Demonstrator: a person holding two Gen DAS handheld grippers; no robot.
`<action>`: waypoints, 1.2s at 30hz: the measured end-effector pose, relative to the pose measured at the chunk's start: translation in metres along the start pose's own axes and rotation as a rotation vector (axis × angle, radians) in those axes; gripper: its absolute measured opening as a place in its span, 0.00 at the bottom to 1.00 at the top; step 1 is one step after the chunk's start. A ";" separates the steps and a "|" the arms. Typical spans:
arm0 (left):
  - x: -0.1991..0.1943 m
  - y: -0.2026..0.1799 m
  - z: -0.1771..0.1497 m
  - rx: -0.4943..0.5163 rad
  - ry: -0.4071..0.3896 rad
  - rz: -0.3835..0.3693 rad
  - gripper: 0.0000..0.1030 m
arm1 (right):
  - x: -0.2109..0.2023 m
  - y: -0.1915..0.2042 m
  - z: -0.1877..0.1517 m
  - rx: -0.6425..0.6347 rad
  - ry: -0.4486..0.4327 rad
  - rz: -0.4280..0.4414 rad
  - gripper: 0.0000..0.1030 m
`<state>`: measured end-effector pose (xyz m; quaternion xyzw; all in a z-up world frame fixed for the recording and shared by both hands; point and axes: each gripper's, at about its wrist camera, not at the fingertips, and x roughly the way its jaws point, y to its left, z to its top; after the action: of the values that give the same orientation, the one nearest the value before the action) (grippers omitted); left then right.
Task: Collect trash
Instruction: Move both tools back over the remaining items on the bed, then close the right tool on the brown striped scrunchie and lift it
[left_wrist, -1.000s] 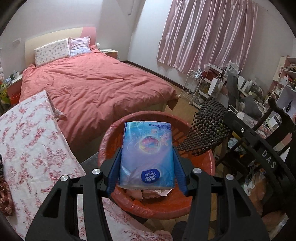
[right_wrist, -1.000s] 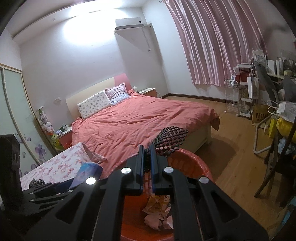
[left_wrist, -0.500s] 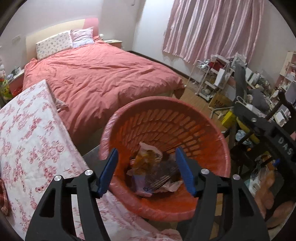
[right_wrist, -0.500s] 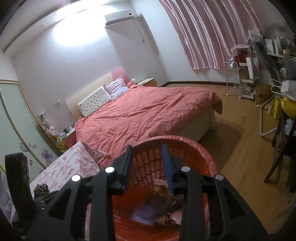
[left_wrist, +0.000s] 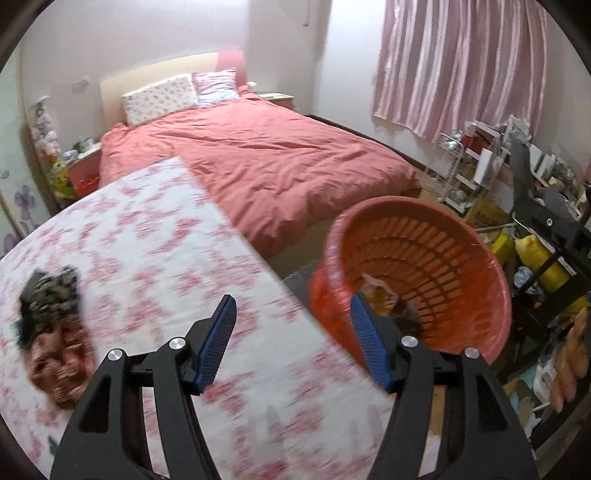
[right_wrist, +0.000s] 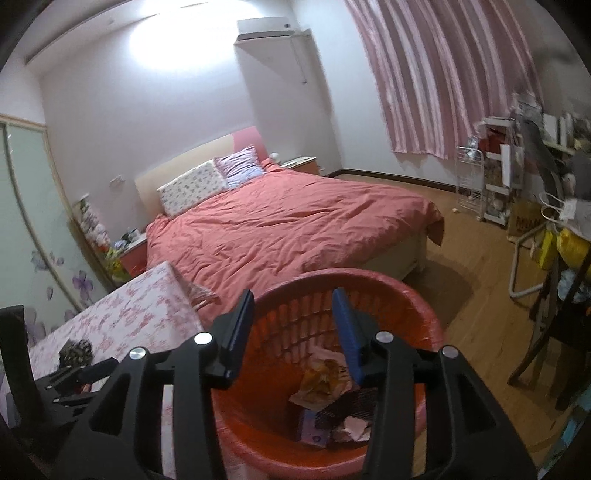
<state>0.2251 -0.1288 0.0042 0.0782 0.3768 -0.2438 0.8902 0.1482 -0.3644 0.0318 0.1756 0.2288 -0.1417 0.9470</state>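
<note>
Right now both of my tools are empty. My left gripper (left_wrist: 291, 334) has its jaws spread wide over the flowered tablecloth (left_wrist: 147, 258), with nothing between the blue pads (left_wrist: 218, 332). My right gripper (right_wrist: 293, 325) hangs above the red basket (right_wrist: 424, 314), its jaws apart as well, though narrower.

The trash sits in two places. Inside the basket I see a yellowish wrapper (right_wrist: 325, 380), a dark mesh piece (right_wrist: 351, 404), a bluish packet (right_wrist: 314, 432) and some pink scraps. On the table, off to my left, a dark crumpled lump (left_wrist: 50, 299) lies against a reddish patterned bundle (left_wrist: 61, 365); those look like what remains to collect.

The risks, as I judge them: the left view is smeared with motion, so if I reach while swinging I may close beside the lump rather than on it, or pinch the tablecloth and drag it along. The lump and the bundle touch, so a careless grab could take only one and scatter the other. The basket stands just beside the table's edge; a knock from either arm might tip it and spill what is inside. My right gripper is near the rim and could catch it.
</note>
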 end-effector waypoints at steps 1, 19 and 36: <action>-0.002 0.004 -0.001 -0.006 -0.001 0.009 0.62 | 0.000 0.012 -0.002 -0.019 0.006 0.014 0.43; -0.075 0.175 -0.064 -0.273 -0.020 0.286 0.65 | 0.008 0.221 -0.065 -0.294 0.203 0.362 0.44; -0.119 0.278 -0.121 -0.491 -0.021 0.394 0.65 | 0.057 0.364 -0.148 -0.538 0.419 0.412 0.44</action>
<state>0.2152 0.1963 -0.0090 -0.0700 0.3928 0.0308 0.9164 0.2668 0.0106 -0.0214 -0.0112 0.4060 0.1550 0.9006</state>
